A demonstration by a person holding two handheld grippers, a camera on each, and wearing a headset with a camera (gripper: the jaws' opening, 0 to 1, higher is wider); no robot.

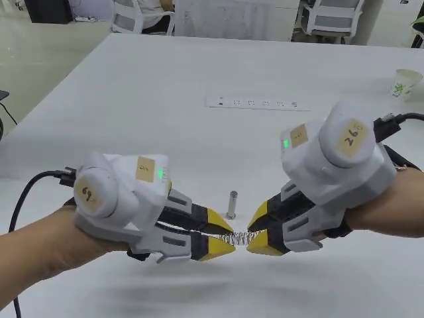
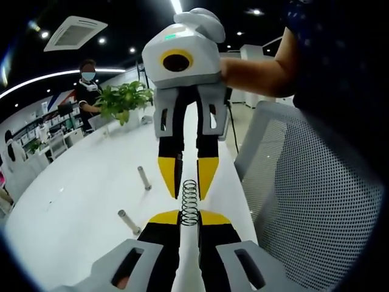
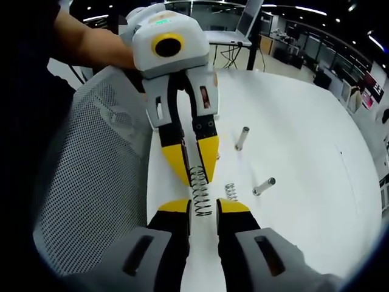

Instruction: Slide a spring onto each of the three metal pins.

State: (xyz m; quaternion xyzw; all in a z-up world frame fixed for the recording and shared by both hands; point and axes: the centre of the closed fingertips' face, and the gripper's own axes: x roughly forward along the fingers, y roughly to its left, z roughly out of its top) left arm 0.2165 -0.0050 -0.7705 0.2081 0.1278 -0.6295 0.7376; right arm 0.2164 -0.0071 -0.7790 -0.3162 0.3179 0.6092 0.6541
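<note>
Above white tabletop (image 1: 165,79), coiled wire spring (image 1: 241,237), ends pinched by left hand-held gripper (image 1: 223,236) and right hand-held gripper (image 1: 260,232)

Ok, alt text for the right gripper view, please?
A coil spring spans between the right gripper, rising from the bottom, and the left gripper facing it from above, each gripping one end. On the white table beside them are a second spring, a far metal pin and a near metal pin.

Illumination: bright, even, coming from ceiling lights (image 2: 254,11) overhead. Worktop (image 1: 199,73) glowing white, slightly washed out; faint shadow (image 1: 199,291) lying on its near part. Gripper views bending, darkening at edges; head view rendering sharp.
</note>
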